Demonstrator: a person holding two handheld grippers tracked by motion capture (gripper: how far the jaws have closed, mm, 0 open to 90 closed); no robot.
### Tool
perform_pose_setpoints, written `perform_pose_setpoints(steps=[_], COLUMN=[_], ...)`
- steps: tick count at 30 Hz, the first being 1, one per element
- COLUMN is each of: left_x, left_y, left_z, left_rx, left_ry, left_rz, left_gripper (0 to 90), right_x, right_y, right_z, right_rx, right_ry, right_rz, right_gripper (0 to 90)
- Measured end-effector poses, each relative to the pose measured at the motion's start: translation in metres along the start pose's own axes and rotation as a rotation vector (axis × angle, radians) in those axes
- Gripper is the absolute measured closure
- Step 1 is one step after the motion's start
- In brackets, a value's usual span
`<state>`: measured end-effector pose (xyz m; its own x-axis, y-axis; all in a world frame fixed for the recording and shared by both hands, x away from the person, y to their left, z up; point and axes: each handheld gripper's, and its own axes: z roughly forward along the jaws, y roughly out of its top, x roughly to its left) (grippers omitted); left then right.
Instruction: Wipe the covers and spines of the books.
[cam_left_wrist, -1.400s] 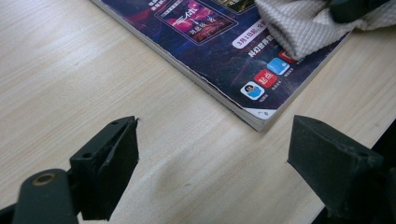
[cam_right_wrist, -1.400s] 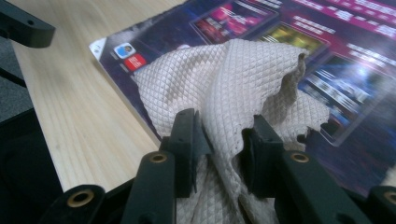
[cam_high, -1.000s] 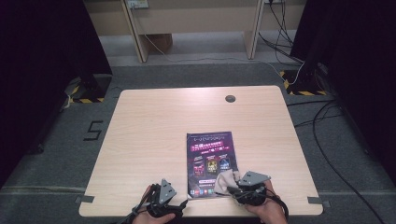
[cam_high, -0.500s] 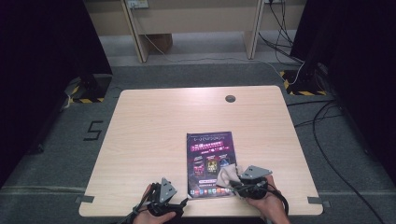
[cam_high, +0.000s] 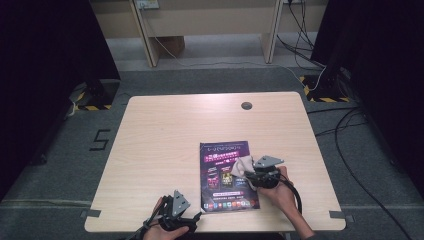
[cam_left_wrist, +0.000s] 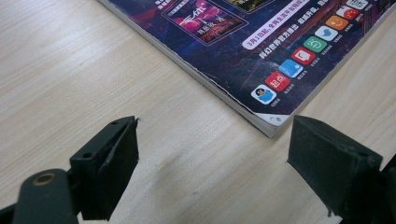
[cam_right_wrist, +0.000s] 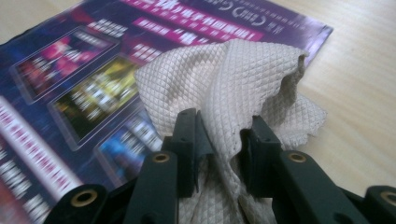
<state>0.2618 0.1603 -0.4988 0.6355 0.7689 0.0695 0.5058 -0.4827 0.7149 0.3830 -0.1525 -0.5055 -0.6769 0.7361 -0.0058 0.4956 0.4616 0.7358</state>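
Two grippers work at the near edge of a wooden table (cam_high: 165, 130). High view: the left gripper (cam_high: 196, 216) sits low at the near edge, just beside the magazine's (cam_high: 227, 175) near left corner, held in a hand (cam_high: 162, 231). Its jaws are hard to read from up here. The right gripper (cam_high: 246, 172) lies over the magazine's right side, a hand (cam_high: 280, 192) behind it, a pale cloth (cam_high: 242, 165) bunched at its tip on the cover. The magazine lies flat, long axis running away from the person, title end far, a row of icons near. A round hole (cam_high: 246, 105) sits in the far table edge. Floor, cables and a painted 5 (cam_high: 100, 140) show around the table; the gripper views don't give these.

Left gripper view: jaws of the left gripper (cam_left_wrist: 212, 154) stand wide, nothing between them but bare table (cam_left_wrist: 84, 70). The magazine (cam_left_wrist: 261, 42) corner lies just ahead, closer to the right jaw, not touching. Page thickness shows at the edge, which the high view can't resolve.

Right gripper view: the right gripper (cam_right_wrist: 219, 140) has jaws narrow, pinching a fold of the cloth (cam_right_wrist: 224, 79). Diamond weave is visible. The cloth rests on the magazine (cam_right_wrist: 70, 93) cover, spilling toward the table (cam_right_wrist: 364, 93) at its edge.

No containers anywhere.
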Motion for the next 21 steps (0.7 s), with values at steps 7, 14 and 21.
perform_pose_setpoints(steps=[7, 14, 21], left_x=[0.0, 0.0, 0.0], left_y=[-0.001, -0.001, -0.001], left_z=[0.001, 0.0, 0.0], left_rx=[0.003, 0.004, 0.003], left_ry=[-0.002, -0.003, -0.001], left_rz=[-0.002, -0.001, -0.003], left_gripper=[15.8, 15.8, 15.9], right_x=[-0.019, -0.045, -0.052], right_y=[0.016, 0.028, 0.039], right_z=[0.018, 0.037, 0.049], right_rx=[-0.01, -0.04, -0.043], right_ry=[-0.044, -0.063, -0.101], right_rz=[0.034, 0.151, 0.158], right_gripper=[70.0, 69.5, 69.6])
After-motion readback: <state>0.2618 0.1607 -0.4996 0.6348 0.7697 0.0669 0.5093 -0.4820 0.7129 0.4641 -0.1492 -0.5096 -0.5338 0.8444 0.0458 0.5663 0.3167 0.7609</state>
